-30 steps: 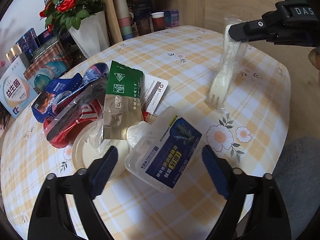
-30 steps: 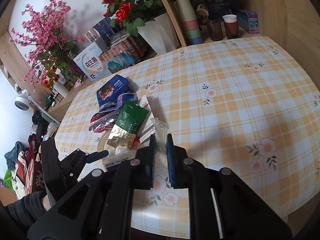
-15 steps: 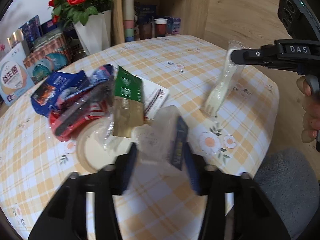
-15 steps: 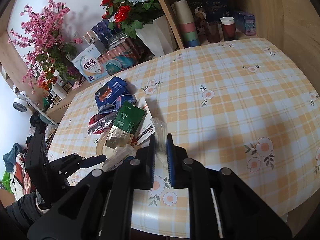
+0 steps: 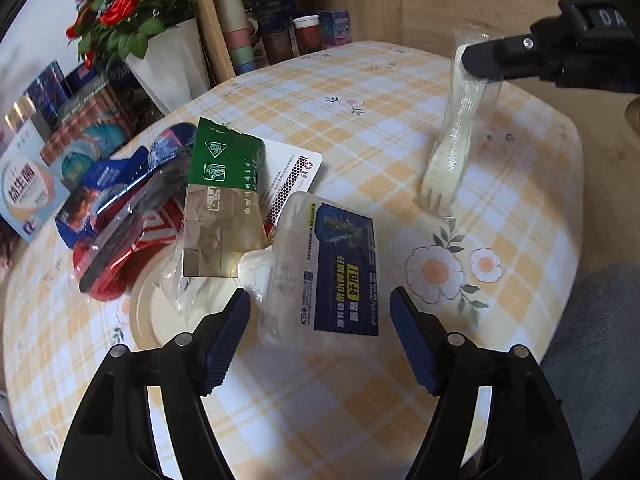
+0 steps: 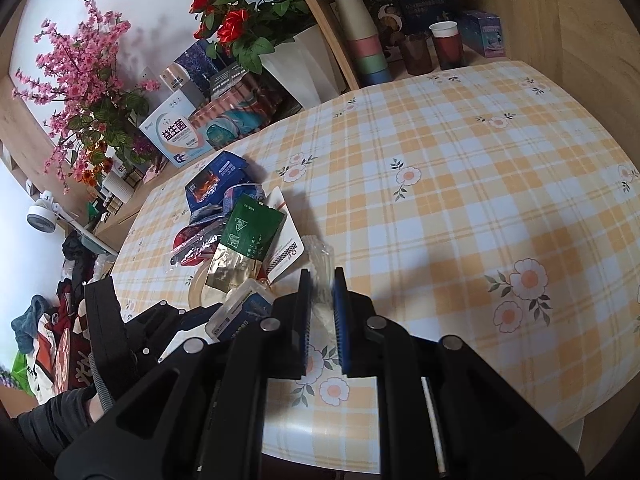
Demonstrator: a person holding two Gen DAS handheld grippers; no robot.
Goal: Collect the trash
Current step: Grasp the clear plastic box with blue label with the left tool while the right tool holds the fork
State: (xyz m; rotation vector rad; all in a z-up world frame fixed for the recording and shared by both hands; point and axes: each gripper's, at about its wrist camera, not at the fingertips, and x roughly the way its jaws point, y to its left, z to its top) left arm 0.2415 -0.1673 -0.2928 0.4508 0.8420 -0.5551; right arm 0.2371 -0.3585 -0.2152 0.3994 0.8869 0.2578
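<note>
The left tool (image 5: 320,336) is opening, one clear plastic box (image 5: 320,268) lying loose between its pads. The right tool (image 6: 321,312) is clamping one wrapped fork (image 5: 452,148), dangling over the counter (image 5: 360,128).

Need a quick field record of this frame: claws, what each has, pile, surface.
left claw: jaws opening, pads clear of the clear plastic box that sits between them
right claw: shut on the wrapped plastic fork, which hangs above the table
pile: green and gold pouch, white card, red wrapper, blue packets, partly on a cream plate
surface: round table, checked floral cloth
</note>
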